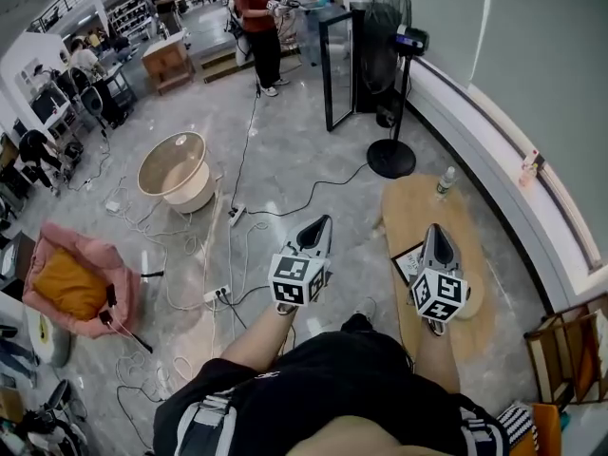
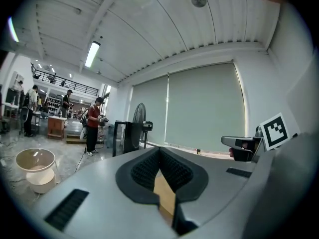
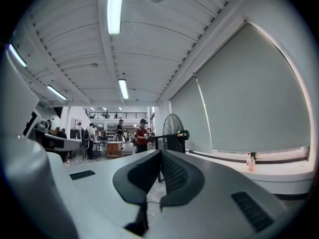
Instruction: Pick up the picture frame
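The picture frame (image 1: 407,262), black-edged with a pale picture, lies flat on a low oval wooden table (image 1: 416,205). My right gripper's body covers the frame's right part. My right gripper (image 1: 436,230) hovers over the table above the frame, shut and empty, pointing away from me. Over the floor to the left of the table, my left gripper (image 1: 321,222) is also shut with nothing in it. The left gripper view shows closed jaws (image 2: 160,152) aimed level at the window blinds. In the right gripper view the closed jaws (image 3: 160,154) face the hall, and the frame is out of sight.
A small bottle (image 1: 445,180) stands at the table's far end. A standing fan (image 1: 389,65) and a glass cabinet (image 1: 338,65) are beyond it. Cables and power strips (image 1: 217,295) cross the floor near a round tub (image 1: 174,171) and a pink bag (image 1: 74,278). A person (image 1: 259,22) stands far back.
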A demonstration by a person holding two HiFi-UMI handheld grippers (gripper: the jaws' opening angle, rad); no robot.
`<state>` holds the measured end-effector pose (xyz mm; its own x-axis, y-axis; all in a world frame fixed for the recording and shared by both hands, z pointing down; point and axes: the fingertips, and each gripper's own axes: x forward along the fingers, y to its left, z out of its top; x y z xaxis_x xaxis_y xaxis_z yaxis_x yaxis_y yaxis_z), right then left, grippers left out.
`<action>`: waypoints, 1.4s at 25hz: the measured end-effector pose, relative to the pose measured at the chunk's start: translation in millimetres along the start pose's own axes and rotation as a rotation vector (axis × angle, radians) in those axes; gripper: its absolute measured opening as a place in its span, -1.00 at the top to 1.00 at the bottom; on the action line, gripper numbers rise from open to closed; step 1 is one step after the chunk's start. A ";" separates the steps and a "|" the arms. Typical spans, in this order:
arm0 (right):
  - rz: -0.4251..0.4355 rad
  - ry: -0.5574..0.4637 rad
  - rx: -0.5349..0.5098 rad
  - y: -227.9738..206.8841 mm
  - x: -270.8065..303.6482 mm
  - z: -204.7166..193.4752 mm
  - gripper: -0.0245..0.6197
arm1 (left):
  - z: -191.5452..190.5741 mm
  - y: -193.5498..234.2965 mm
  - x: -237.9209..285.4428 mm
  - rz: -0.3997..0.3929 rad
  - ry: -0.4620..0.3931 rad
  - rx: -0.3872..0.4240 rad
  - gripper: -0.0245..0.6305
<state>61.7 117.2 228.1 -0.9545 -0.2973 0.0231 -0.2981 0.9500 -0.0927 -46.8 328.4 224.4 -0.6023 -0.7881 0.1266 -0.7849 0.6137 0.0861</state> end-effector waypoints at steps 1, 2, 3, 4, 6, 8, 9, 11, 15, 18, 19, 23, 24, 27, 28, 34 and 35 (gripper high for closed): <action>-0.003 -0.001 0.003 -9.1 17.5 2.0 0.87 | 3.2 3.0 19.1 -0.001 0.003 0.004 0.86; -0.006 0.000 0.008 -17.7 35.2 3.9 0.87 | 6.6 6.4 38.1 -0.002 0.007 0.006 0.86; -0.008 0.003 0.014 -25.4 52.6 6.1 0.87 | 10.9 9.8 56.5 -0.005 0.012 0.006 0.86; -0.008 0.005 0.018 -32.3 69.1 8.9 0.87 | 15.9 13.2 74.0 -0.007 0.015 0.009 0.86; -0.011 0.003 0.020 -46.8 99.7 15.4 0.87 | 26.6 19.4 108.5 -0.009 0.019 0.019 0.86; -0.020 -0.002 0.021 -63.6 131.2 21.1 0.87 | 35.6 25.1 144.8 -0.014 0.021 0.024 0.86; -0.025 -0.003 0.026 -72.1 146.9 23.1 0.87 | 38.5 27.4 163.2 -0.020 0.025 0.024 0.86; -0.035 0.000 0.035 -87.2 173.7 24.4 0.87 | 41.2 29.6 197.6 -0.034 0.036 0.023 0.86; -0.055 0.024 0.028 -112.3 208.8 17.9 0.87 | 44.4 25.2 253.3 -0.077 0.045 0.017 0.86; -0.086 0.053 0.026 -127.8 225.7 9.8 0.87 | 41.1 21.0 281.2 -0.116 0.057 0.012 0.86; -0.092 0.057 0.024 -130.4 230.9 8.4 0.87 | 39.2 21.9 288.5 -0.124 0.061 0.009 0.86; -0.139 0.063 0.003 -147.9 234.5 2.1 0.87 | 23.1 19.0 315.5 -0.161 0.088 -0.008 0.86; -0.166 0.065 0.003 -157.4 231.4 0.8 0.87 | 19.4 13.4 324.8 -0.183 0.097 -0.012 0.86; -0.260 0.068 0.008 -187.0 219.3 -0.9 0.87 | 16.6 -9.9 355.1 -0.269 0.111 -0.010 0.86; -0.288 0.069 0.008 -194.9 216.3 -2.0 0.87 | 17.0 -17.4 364.5 -0.297 0.111 -0.006 0.86; -0.464 0.066 0.019 -238.3 210.4 -7.3 0.87 | 14.2 -58.6 427.4 -0.482 0.133 0.029 0.86; -0.497 0.063 0.022 -245.0 211.7 -8.5 0.87 | 12.9 -63.3 439.3 -0.513 0.139 0.036 0.86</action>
<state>-67.4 -177.7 264.1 -0.6957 -0.7065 0.1298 -0.7175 0.6924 -0.0766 -263.6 -57.3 261.8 -0.1165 -0.9714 0.2070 -0.9796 0.1468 0.1374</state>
